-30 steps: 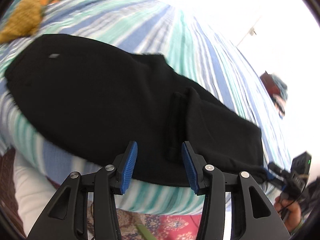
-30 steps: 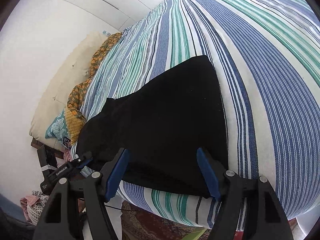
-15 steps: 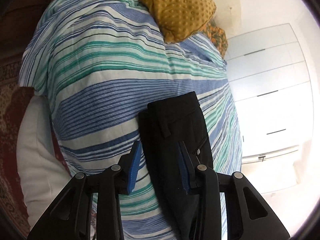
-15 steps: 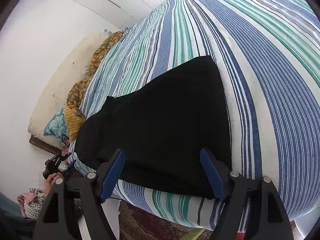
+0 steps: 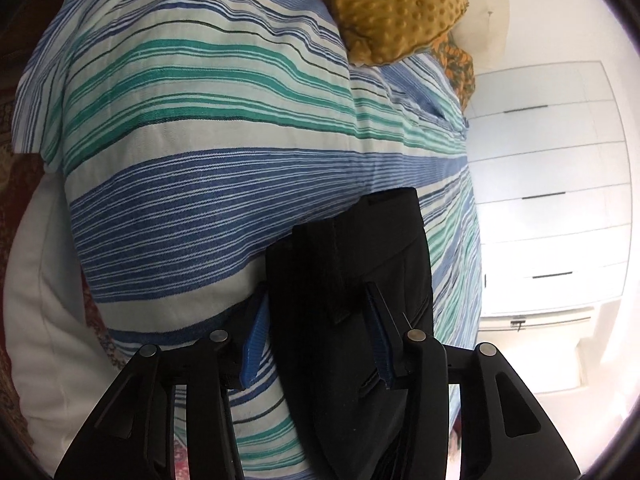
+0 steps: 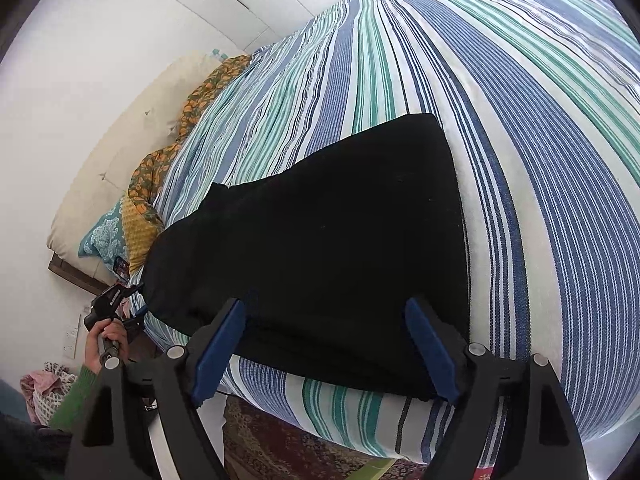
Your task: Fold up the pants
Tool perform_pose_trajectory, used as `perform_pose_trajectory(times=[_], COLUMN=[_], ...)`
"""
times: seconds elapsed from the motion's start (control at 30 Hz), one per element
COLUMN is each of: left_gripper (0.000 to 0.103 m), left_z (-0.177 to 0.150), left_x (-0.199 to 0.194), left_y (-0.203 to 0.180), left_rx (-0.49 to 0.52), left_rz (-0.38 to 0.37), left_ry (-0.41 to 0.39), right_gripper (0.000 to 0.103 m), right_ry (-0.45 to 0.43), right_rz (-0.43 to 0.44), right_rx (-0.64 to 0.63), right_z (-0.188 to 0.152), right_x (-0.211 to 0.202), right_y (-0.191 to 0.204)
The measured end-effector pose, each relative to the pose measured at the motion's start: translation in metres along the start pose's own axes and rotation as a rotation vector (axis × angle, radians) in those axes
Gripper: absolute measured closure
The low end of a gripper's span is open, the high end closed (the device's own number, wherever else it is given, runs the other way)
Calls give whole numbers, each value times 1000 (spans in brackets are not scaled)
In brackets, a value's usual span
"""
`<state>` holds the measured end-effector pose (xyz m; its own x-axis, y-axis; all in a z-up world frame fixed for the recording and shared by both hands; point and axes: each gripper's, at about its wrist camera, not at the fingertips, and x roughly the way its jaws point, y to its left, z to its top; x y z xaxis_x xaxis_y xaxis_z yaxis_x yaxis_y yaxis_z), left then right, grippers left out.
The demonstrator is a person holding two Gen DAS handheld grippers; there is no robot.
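pants lie flat on the bed, along its near edge, legs stacked so we judge one lengthwise fold done (cross folds still left). left gripper sits at the waistband end, jaws just reopened, part open, cloth between the pads, but we see no pinch. right gripper hovers over the hem end, jaws just widened, open, holding nothing. the yellow pillow is beyond the waistband, well clear. next, we guess: grab both ends and fold across.

Striped bed beside white drawers (brightly lit).
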<state>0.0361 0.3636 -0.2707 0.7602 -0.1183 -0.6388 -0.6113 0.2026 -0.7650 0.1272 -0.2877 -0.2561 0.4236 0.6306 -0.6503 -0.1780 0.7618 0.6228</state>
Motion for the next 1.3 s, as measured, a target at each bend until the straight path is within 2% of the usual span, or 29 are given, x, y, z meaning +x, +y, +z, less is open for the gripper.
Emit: perform_pose_trajectory(times=[0.07, 0.13, 0.23, 0.5, 0.6, 0.77, 0.87, 1.03, 1.17, 1.3], left_gripper=[58, 68, 76, 77, 84, 87, 87, 87, 87, 87], left_z=[1, 0, -4, -1, -4, -24, -47, -103, -156, -212], left_x=[3, 4, 3, 7, -3, -43, -64, -87, -76, -50], left_y=[2, 2, 1, 2, -15, -64, -106, -180, -227, -252], left_rx=[-12, 8, 58, 45, 107, 242, 368, 600, 752, 888], left_rz=[-7, 10, 37, 44, 54, -32, -80, -174, -220, -206], left_ry=[2, -2, -9, 5, -29, -76, -80, -55, 17, 99], right_gripper=[18, 17, 16, 11, 11, 11, 11, 11, 11, 11], right_ry=[1, 4, 6, 11, 12, 5, 2, -36, -104, -170], right_rz=[-5, -13, -23, -42, -51, -29, -4, 24, 41, 55], right_rx=[-11, -25, -42, -85, -98, -82, -48, -3, 31, 74], right_z=[-1, -1, -1, -3, -3, 0, 3, 7, 10, 12], right_x=[1, 2, 4, 8, 8, 2, -3, -15, -31, -48], right_y=[1, 4, 8, 15, 16, 13, 7, 4, 0, -7])
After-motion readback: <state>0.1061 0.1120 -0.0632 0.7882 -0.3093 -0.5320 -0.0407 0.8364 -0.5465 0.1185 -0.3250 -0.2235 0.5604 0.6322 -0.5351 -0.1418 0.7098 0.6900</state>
